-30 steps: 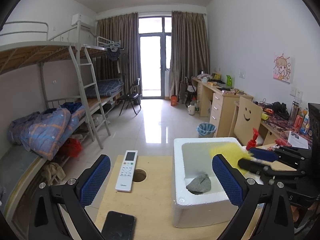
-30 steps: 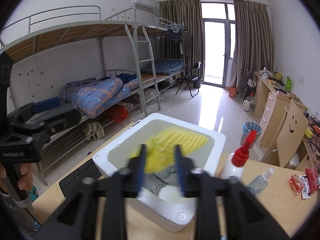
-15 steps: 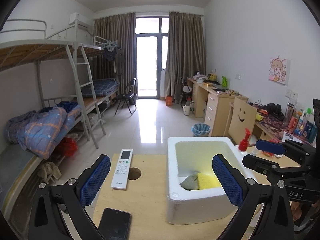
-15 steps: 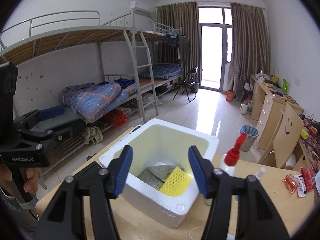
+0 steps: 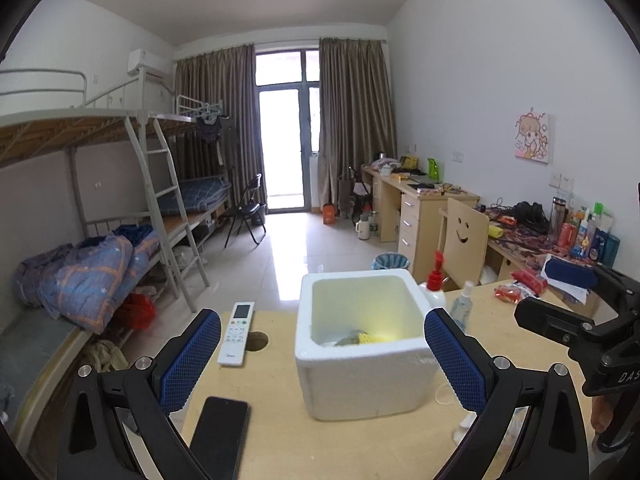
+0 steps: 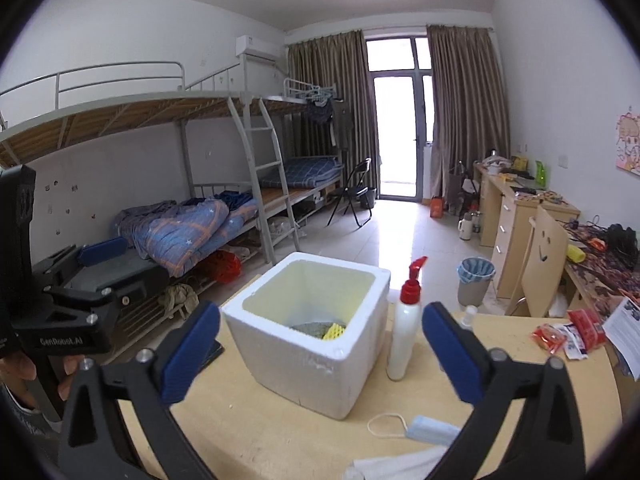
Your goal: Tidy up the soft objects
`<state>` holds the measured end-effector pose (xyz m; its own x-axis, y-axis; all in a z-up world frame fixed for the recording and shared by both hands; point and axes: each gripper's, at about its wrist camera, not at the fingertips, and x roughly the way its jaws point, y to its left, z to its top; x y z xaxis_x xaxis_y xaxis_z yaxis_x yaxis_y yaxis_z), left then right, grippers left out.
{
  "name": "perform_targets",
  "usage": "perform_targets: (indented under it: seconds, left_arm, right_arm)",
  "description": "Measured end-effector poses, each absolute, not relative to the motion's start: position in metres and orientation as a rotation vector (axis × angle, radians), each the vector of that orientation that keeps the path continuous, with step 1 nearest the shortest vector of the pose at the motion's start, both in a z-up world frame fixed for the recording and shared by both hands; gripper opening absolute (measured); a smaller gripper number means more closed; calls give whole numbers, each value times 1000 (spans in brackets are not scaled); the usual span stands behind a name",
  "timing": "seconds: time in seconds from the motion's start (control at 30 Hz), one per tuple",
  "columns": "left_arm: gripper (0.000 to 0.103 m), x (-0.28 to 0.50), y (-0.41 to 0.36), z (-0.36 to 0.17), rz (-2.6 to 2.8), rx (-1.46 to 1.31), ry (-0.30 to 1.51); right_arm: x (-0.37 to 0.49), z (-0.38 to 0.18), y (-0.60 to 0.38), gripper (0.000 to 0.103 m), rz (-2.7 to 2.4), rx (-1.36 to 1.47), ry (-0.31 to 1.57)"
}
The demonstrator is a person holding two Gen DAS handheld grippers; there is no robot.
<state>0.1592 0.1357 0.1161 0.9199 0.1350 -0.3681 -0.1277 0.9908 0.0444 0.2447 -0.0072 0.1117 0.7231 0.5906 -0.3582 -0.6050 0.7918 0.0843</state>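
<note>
A white foam box (image 5: 360, 372) (image 6: 304, 364) stands on the wooden table. Inside it lie a yellow foam net (image 5: 370, 337) (image 6: 335, 331) and a grey cloth (image 5: 348, 340) (image 6: 310, 327). A blue face mask (image 6: 430, 431) and a white cloth (image 6: 392, 468) lie on the table in front of the box in the right wrist view. My left gripper (image 5: 322, 360) is open and empty, held back from the box. My right gripper (image 6: 320, 352) is open and empty, also back from the box; it shows at the right of the left wrist view (image 5: 560, 300).
A white remote (image 5: 236, 334) and a black phone (image 5: 220, 436) lie left of the box, near a round hole (image 5: 256, 341). A red-capped white bottle (image 6: 406, 332) and a small spray bottle (image 5: 460, 304) stand right of it. Snack packets (image 6: 568, 334) lie far right.
My right gripper opened and let the yellow foam net drop into the box, then drew back and up. My left gripper also drew back from the box.
</note>
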Motion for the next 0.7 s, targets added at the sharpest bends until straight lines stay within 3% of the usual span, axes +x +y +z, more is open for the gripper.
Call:
perform_targets:
  seconds: [0.7]
  left_arm:
    - [102,80,56,119,114,36,266]
  right_arm:
    - [166,99,-89,102,631,-43,258]
